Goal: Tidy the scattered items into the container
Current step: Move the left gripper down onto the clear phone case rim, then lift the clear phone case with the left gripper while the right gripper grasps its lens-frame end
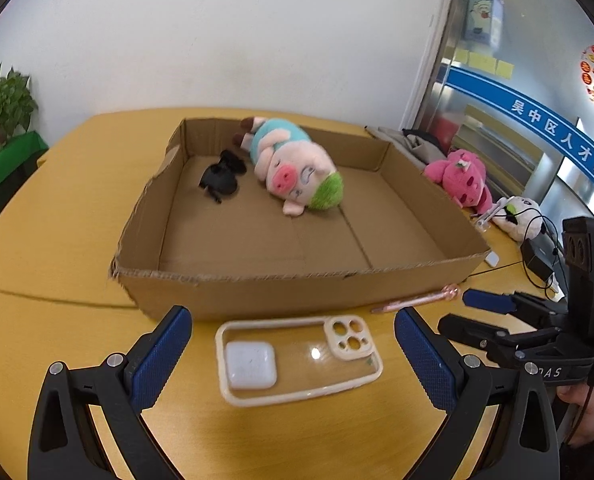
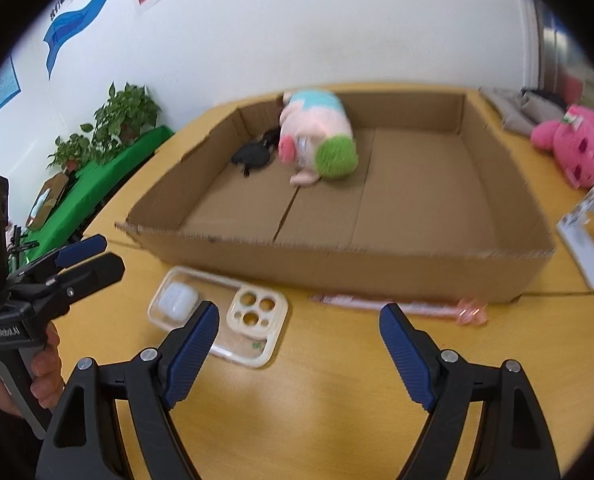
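A shallow cardboard box lies on the yellow table. Inside it are a pig plush and a black object. In front of the box lies a clear phone case with a white earbud case on it, and a pink pen. My left gripper is open, its fingers either side of the phone case. My right gripper is open and empty, just right of the phone case; it also shows in the left wrist view.
A pink plush and a white plush lie right of the box, with black cables and a charger. A white stand is on the table's right. Plants stand at the far left.
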`<state>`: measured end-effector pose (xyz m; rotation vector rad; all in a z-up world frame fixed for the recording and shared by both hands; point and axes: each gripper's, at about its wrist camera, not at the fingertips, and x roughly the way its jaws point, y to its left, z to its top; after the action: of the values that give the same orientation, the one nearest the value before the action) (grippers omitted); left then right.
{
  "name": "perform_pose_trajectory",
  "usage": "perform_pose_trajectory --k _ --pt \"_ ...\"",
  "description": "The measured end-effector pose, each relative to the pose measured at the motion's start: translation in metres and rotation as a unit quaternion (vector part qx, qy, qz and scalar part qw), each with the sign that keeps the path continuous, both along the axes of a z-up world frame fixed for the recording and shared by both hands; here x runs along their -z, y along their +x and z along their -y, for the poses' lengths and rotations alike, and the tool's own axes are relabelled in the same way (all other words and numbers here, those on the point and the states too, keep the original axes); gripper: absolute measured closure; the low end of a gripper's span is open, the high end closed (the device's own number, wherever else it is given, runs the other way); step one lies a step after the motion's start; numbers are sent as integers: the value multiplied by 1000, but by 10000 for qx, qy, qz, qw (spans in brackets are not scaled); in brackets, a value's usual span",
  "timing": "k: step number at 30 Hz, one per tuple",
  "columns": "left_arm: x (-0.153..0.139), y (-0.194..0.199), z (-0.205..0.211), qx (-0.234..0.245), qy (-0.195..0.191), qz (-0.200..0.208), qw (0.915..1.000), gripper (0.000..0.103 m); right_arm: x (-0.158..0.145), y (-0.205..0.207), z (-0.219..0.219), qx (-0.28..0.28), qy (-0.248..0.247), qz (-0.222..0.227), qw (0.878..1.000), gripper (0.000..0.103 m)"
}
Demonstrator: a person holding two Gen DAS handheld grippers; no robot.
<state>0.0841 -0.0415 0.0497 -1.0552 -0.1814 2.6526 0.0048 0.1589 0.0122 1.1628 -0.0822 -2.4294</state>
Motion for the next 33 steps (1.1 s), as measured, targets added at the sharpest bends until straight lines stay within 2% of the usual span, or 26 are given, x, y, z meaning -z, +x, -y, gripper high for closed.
perform_pose_trajectory --k 4,11,13,17,19,25,29,33 --pt "20 -7 14 -105 116 356 9992 2 27 -6 11 -105 -76 355 9993 21" --pt "58 -20 19 -2 242 1001 9947 15 59 -11 28 -409 -358 792 9954 21" --pt "66 -22 19 49 300 1143 9930 24 65 -13 32 -524 -487 843 9939 20" --pt "75 -26 17 115 271 1360 9903 52 68 -16 39 -833 -943 781 9890 20" --pt "75 -26 20 111 355 1372 9898 53 70 -16 42 -958 -1084 786 9864 17" --pt "72 -18 23 111 333 1337 9904 58 71 -6 41 -1154 -1282 800 9818 17" --pt "54 7 18 399 376 1110 9923 66 62 14 22 -1202 -1579 657 9779 17" --pt "45 30 4 744 225 1025 9917 67 50 37 0 -1235 -1726 481 9760 17"
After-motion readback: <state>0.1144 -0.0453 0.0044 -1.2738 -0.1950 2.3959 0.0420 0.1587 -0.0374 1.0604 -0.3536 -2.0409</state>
